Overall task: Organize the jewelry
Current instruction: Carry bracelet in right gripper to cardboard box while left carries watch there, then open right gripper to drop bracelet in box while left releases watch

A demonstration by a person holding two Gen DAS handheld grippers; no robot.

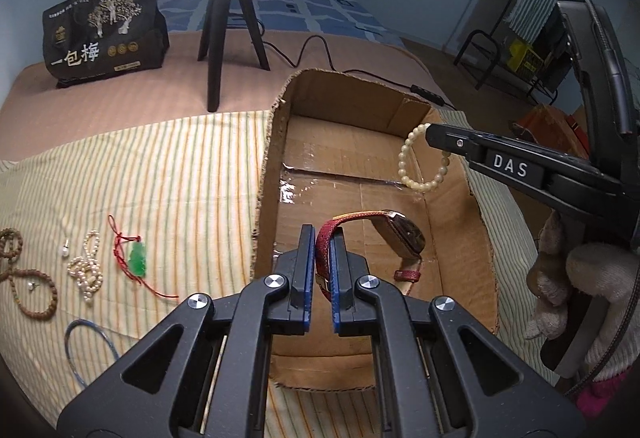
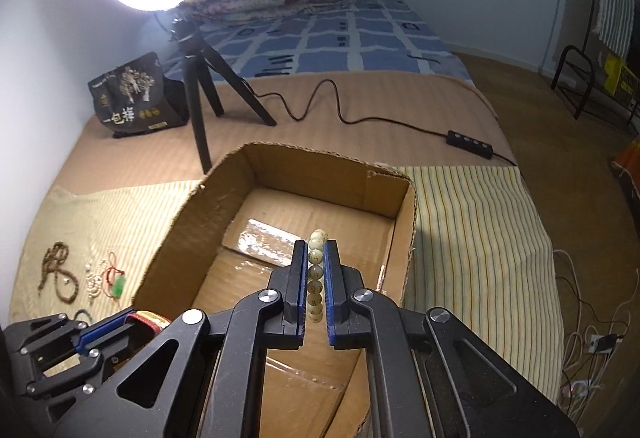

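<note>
2 grippers over the cardboard box (image 1: 276,142): left (image 1: 323,238) clamps watch (image 1: 400,238), right (image 2: 316,258) clamps bracelet (image 2: 316,270).

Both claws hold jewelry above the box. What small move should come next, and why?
Probably open the right claw: its cream bead bracelet already hangs over the open brown cardboard box, so it should drop inside.

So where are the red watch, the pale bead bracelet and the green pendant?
red watch (image 1: 404,236): left wrist view, on its case.
pale bead bracelet (image 1: 405,152): left wrist view, left beads.
green pendant (image 1: 138,258): left wrist view, stone's middle.
</note>
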